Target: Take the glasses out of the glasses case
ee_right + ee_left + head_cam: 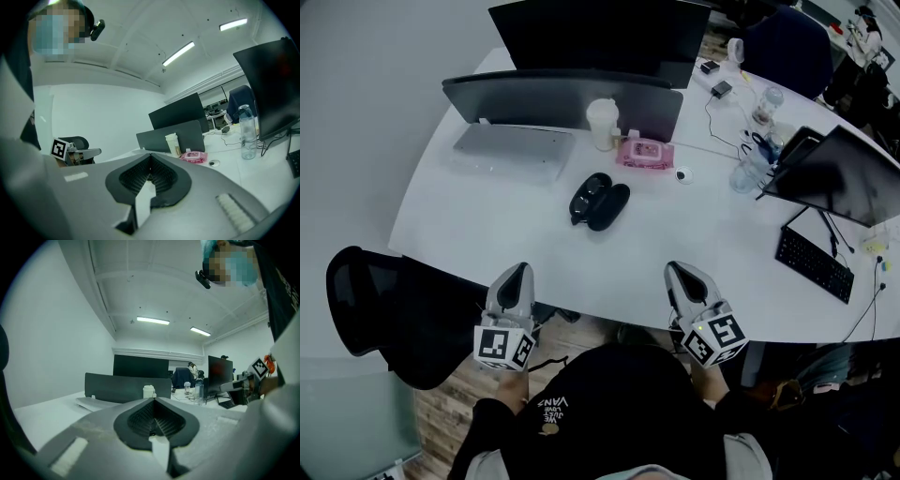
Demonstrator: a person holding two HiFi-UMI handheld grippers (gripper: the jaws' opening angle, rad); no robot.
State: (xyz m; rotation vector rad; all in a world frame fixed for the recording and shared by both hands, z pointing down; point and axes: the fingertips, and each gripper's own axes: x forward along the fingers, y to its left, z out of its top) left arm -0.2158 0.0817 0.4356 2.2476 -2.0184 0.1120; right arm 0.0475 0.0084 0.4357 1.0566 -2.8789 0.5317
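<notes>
Head view: left hand-held gripper [518, 270], right hand-held gripper [676, 269] (both closed, empty) at table [609, 281] edge, glasses case [599, 201] beyond.

Grey left tool [518, 271] and right tool [677, 270]; black-and-white marker cubes [504, 346]; black top [614, 398].

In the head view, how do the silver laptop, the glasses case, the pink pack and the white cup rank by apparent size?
1. silver laptop
2. glasses case
3. pink pack and white cup: they look too alike in size to rank.
</notes>
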